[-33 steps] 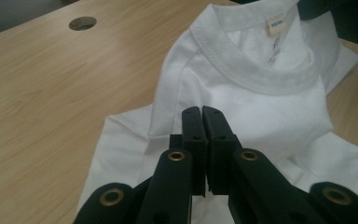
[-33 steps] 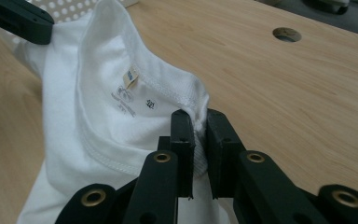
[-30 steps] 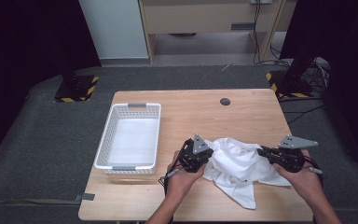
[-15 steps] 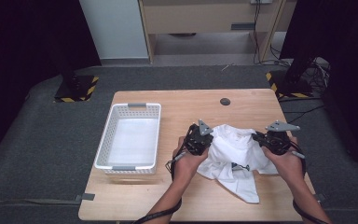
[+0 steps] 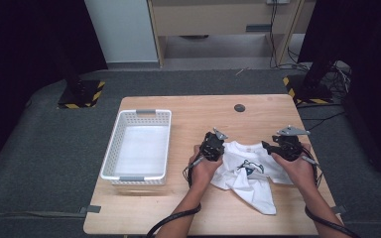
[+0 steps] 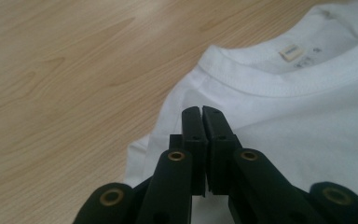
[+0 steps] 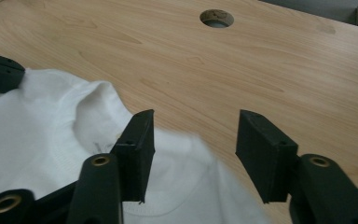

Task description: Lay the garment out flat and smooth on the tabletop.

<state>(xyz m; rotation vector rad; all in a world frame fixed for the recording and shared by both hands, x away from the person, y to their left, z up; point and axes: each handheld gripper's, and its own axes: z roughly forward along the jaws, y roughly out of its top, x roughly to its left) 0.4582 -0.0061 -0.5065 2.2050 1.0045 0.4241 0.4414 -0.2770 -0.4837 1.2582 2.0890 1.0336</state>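
A white T-shirt [image 5: 250, 184] lies crumpled on the wooden table [image 5: 198, 111], its collar and label toward the far side and a dark print showing in the folds. My left gripper [image 5: 218, 148] sits at the shirt's left shoulder. Its jaws [image 6: 201, 112] are pressed together on the cloth [image 6: 307, 116] just short of the collar. At the shirt's right shoulder my right gripper [image 5: 268, 147] stands open. Its jaws [image 7: 193, 114] are spread over the collar edge of the shirt [image 7: 28, 121] with nothing between them.
A white plastic basket [image 5: 136, 113] stands empty on the left half of the table. A round cable hole [image 5: 239, 107] [image 7: 216, 17] lies in the wood beyond the shirt. Bare wood runs along the far edge and the near left.
Both grippers have carried the shirt's shoulders away from the person and set the collar down flat. The right gripper's jaws have parted and let go of the cloth.
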